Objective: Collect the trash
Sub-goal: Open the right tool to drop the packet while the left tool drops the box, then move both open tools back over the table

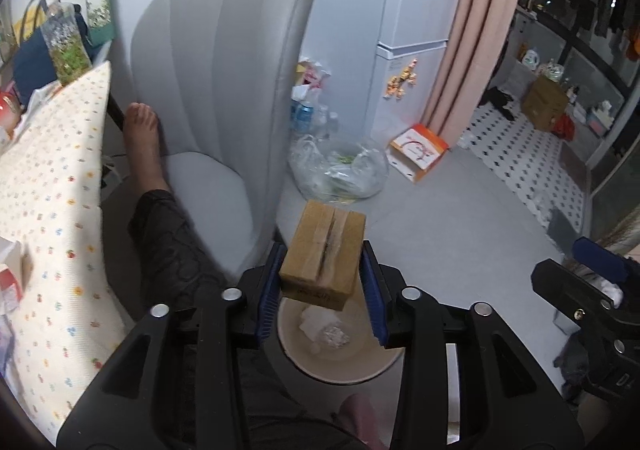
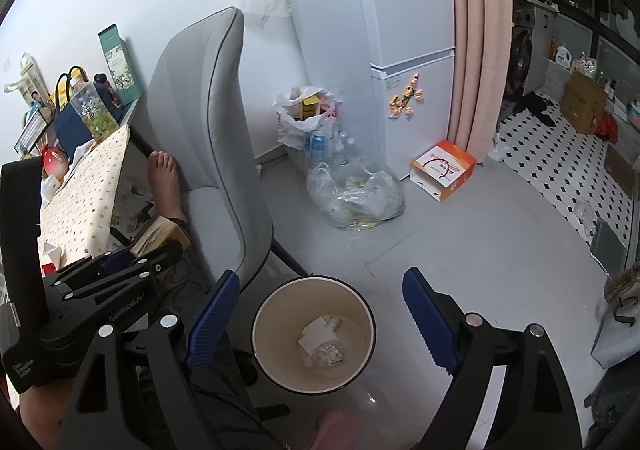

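The left tool (image 1: 322, 282), black-armed with blue ribbed pads, is clamped on a small brown cardboard box sealed with clear tape (image 1: 323, 253); the pads press against its two opposite sides and the box is tilted, its taped top facing up and away. It hangs in the air directly above a round cream-coloured waste bin with a dark rim (image 1: 340, 364), which stands on the pale grey floor (image 1: 460, 218) and already holds crumpled white paper and a clear wrapper (image 1: 326, 332). In the right wrist view the same bin (image 2: 267, 354) sits between the fingers of the right tool (image 2: 322, 314), whose blue pads stand wide apart with nothing between them. The left tool shows there too, at the left edge, with the box (image 2: 160, 236) only partly visible beyond it. Beside the bin rises a light grey upholstered chair (image 1: 224, 90), and the person's bare foot (image 1: 141, 130) rests against its seat. Further back on the floor lies a clear plastic bag stuffed with refuse (image 1: 340, 170), near a white refrigerator with small magnets (image 1: 408, 62) and an orange and white carton (image 1: 420, 152). A worktop covered by a flower-print cloth (image 1: 60, 186) fills the left side.
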### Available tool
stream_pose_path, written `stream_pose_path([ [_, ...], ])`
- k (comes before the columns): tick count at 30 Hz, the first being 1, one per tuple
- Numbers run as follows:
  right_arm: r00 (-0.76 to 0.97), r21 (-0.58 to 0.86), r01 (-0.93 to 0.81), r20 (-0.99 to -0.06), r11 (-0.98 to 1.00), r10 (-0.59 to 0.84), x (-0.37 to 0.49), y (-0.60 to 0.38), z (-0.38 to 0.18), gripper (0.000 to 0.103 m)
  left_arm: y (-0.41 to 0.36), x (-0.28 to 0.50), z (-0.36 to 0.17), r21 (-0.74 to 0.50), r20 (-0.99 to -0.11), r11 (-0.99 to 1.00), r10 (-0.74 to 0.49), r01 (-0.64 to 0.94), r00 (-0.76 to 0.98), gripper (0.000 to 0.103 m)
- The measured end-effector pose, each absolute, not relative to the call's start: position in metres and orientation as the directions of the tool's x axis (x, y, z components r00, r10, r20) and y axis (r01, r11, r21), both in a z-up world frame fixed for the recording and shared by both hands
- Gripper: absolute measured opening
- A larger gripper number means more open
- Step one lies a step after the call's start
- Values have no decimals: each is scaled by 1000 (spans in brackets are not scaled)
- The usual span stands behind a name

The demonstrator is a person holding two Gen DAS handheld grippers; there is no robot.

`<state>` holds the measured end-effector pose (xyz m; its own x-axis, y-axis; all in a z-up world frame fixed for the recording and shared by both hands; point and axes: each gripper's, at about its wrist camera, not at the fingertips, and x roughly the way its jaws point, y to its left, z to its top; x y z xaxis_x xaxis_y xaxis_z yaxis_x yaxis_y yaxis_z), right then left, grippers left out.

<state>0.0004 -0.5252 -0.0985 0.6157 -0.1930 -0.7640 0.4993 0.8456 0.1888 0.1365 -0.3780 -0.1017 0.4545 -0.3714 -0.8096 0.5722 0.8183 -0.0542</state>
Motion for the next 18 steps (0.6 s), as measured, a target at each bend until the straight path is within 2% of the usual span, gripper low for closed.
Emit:
stream_pose_path([
  [1, 615, 189, 502, -764, 844, -195, -1, -526, -98, 82, -377, 136, -100, -60, -805, 819, -378, 571, 458, 68],
  [3, 615, 188, 508, -763, 841, -201, -3, -527, -98, 82, -372, 136, -93, -71, -783, 821, -398, 567, 478, 80],
  [6, 612, 188, 510, -765, 840, -201, -2, -526, -99, 83, -362, 139, -81, -68, -763, 830, -401, 554, 507, 89],
  [13, 637, 184, 473, -747, 862, -191, 7, -507, -91, 95, -324, 147, -62, -57, -731, 883, -355, 467, 583, 96],
  [18, 663, 192, 424, -731, 885, -160, 17, -484, -82, 95, -286, 149, -47, -51, -706, 916, -315, 397, 635, 96],
])
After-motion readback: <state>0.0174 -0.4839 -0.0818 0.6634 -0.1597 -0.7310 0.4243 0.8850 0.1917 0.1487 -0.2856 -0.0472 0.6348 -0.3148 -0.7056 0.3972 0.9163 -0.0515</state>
